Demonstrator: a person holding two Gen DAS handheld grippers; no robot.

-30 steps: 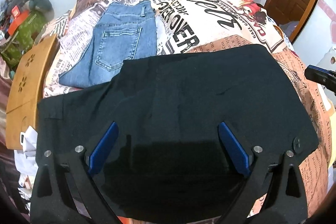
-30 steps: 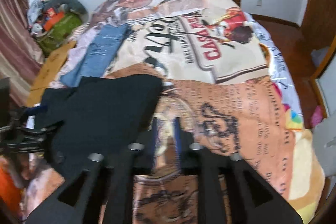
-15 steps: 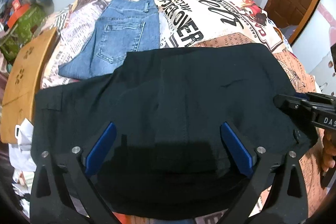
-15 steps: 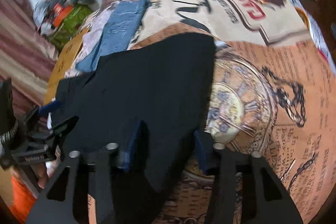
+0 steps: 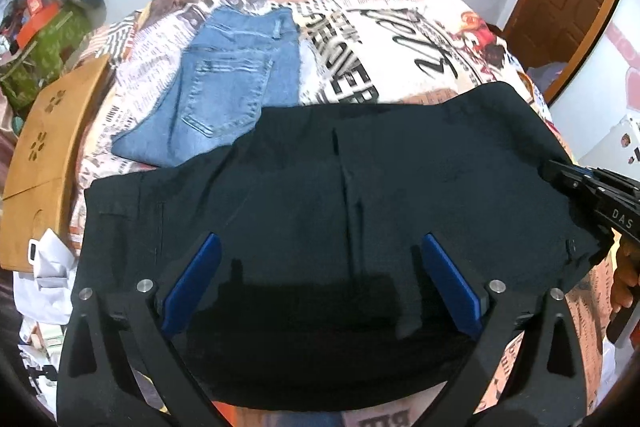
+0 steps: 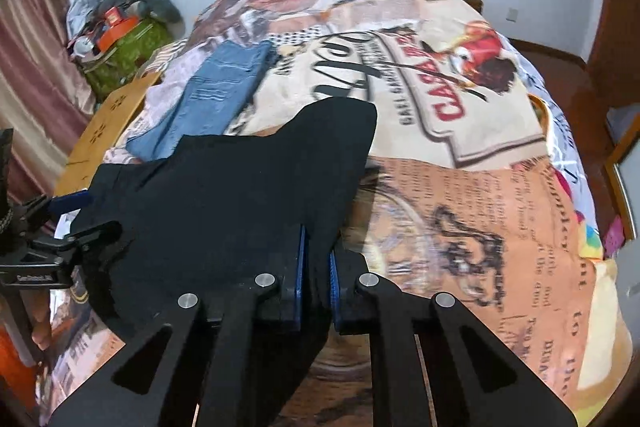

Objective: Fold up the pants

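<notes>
On the bed (image 6: 500, 207), over a quilt printed like old newspapers and posters, black pants (image 5: 360, 195) lie spread flat near the front edge, with a folded pair of blue jeans (image 5: 228, 95) just behind them, partly under their far edge. A flat cardboard box (image 5: 44, 147) sits off the side of the bed.

Right gripper (image 6: 316, 267): its fingers have just been closing and now stand pressed nearly together, pinching the edge of the black fabric between the blue pads, at the end of the pants that reaches toward the middle of the bed. From the left wrist view the same gripper shows at the right rim, its tip at the corner of the cloth.

Left gripper (image 5: 320, 275): its fingers are spread wide, hanging over the near part of the pants with dark cloth showing between the pads; nothing is pinched. Whether the tips touch the fabric I cannot tell.

The step in hand looks like taking hold for a fold: one end is secured, the other is not yet. The next move probably calls for the left fingers to come down and close on the near edge of the pants, catching all layers rather than only the top one. Then both hands would lift together and carry the held side over the rest, keeping the cloth taut so it lands without creases and clear of the jeans.
</notes>
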